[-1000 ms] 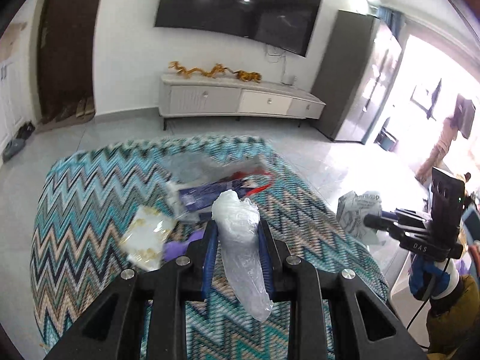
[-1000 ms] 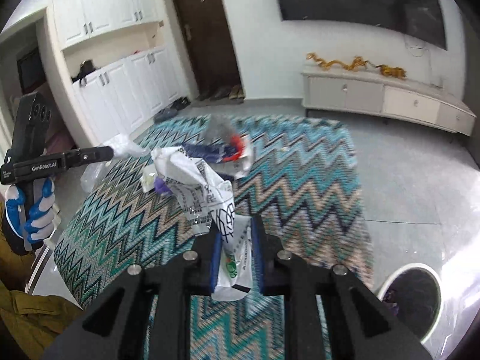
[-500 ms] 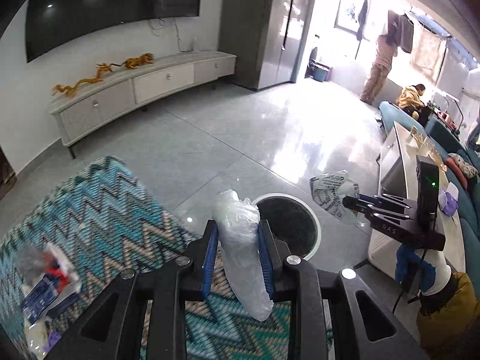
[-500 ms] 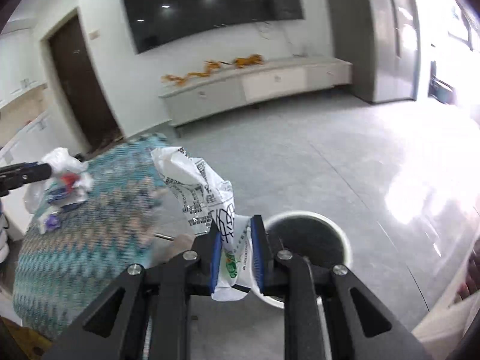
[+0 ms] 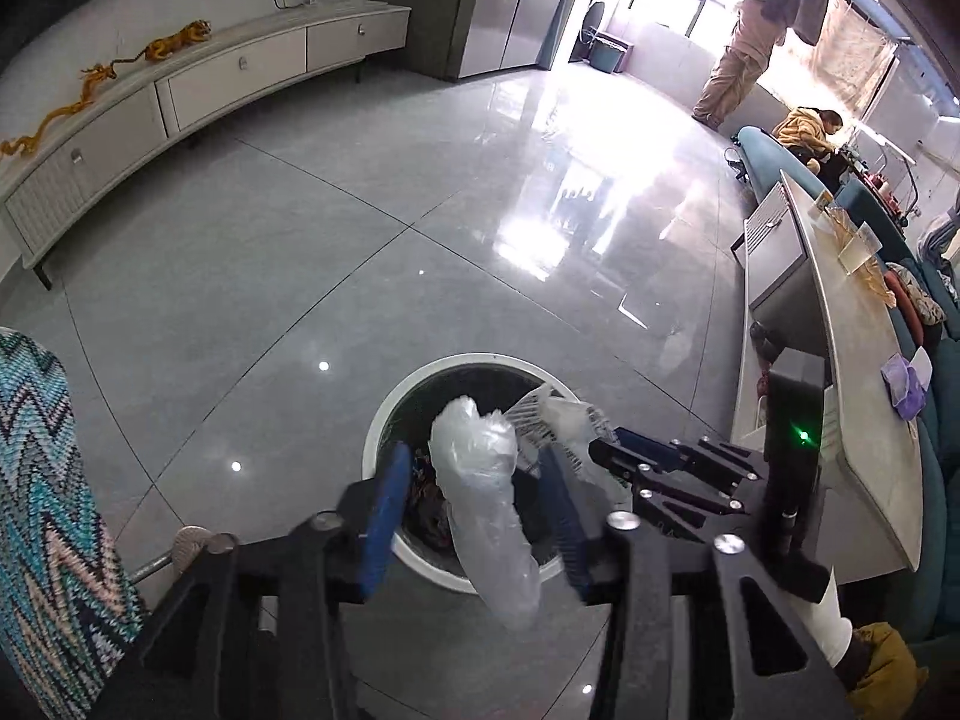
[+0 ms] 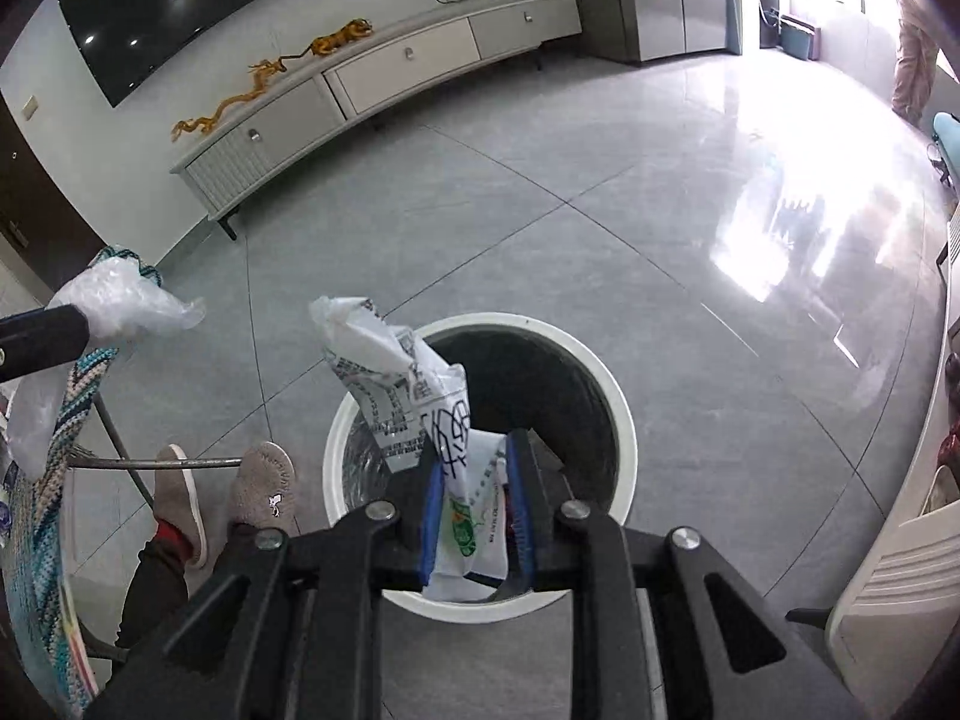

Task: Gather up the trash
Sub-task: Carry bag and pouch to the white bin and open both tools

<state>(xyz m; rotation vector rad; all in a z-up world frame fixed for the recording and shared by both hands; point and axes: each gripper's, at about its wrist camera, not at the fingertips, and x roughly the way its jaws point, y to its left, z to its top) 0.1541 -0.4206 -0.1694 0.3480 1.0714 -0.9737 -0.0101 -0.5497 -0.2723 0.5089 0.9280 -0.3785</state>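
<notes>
Left gripper [image 5: 474,510]: blue pads spread wide, released; the clear plastic bag [image 5: 483,498] hangs in the gap between them, touching neither pad that can be made out, directly above the mouth of the trash bin [image 5: 384,420].

Right gripper [image 6: 477,510]: pads part-spread around the printed white wrapper [image 6: 414,384]; left pad lies against the wrapper, a gap shows at the right pad, so whether it grips cannot be told. The wrapper's crumpled upper end stands up over the near-left rim of the trash bin [image 6: 618,414], lower end dangling over the bin's near edge.

Bin: round, white rim, dark liner, on grey floor tiles [image 6: 540,228]; some coloured scraps visible inside from the left view.

Left of bin: person's grey slippers [image 6: 264,486], then zigzag-patterned table cover [image 5: 36,480].

Far wall: long low cabinet [image 6: 384,72] with golden dragon figure [image 6: 264,72].
</notes>
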